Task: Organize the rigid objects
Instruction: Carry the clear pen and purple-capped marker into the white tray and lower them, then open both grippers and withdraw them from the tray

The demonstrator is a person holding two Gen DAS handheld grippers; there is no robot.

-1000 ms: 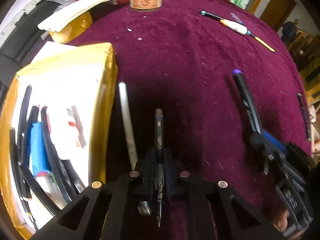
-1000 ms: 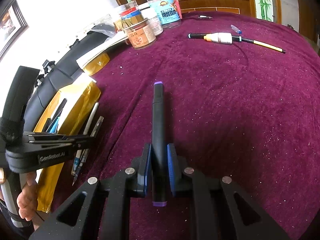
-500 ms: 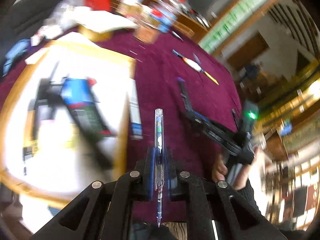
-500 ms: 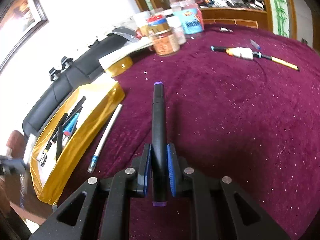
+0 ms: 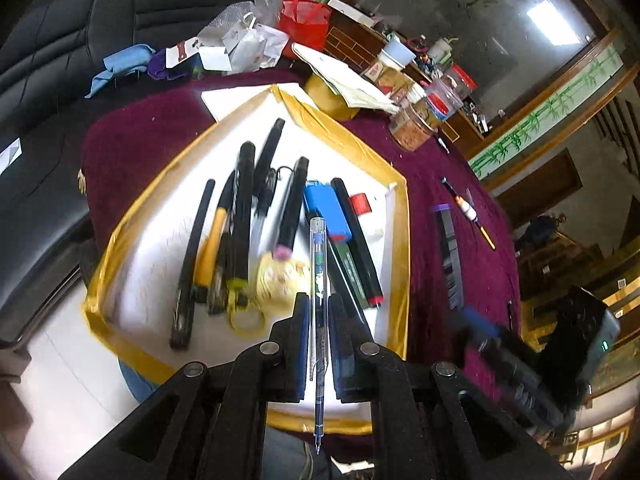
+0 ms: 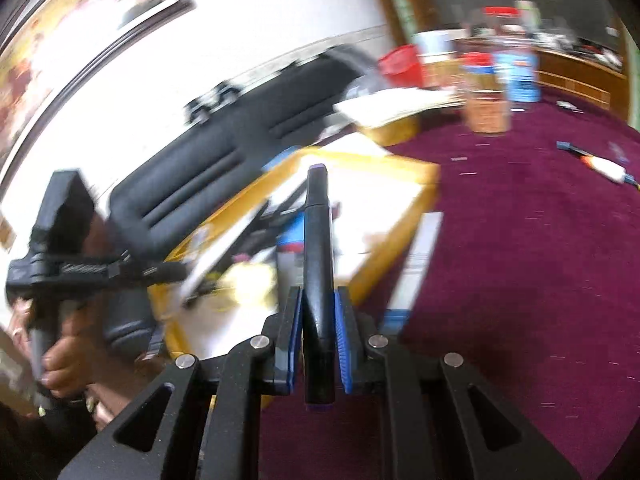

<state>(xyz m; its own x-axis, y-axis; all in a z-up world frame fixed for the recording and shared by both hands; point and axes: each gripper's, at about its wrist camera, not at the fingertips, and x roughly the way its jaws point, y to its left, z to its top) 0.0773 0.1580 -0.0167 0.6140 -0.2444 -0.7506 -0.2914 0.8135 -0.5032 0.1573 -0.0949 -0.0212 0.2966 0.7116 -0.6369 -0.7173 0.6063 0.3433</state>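
A lived-in home room. The worktop (image 5: 432, 168) wears a plum velvet cloth, and behind it runs a black leather sofa (image 5: 120, 8). Food jars (image 5: 416, 128) and a red bag (image 5: 304, 20) crowd the worktop's far edge. Beyond it stand wood-framed panelling with a bamboo-print strip (image 5: 552, 108); a framed picture (image 6: 80, 20) hangs above the sofa.
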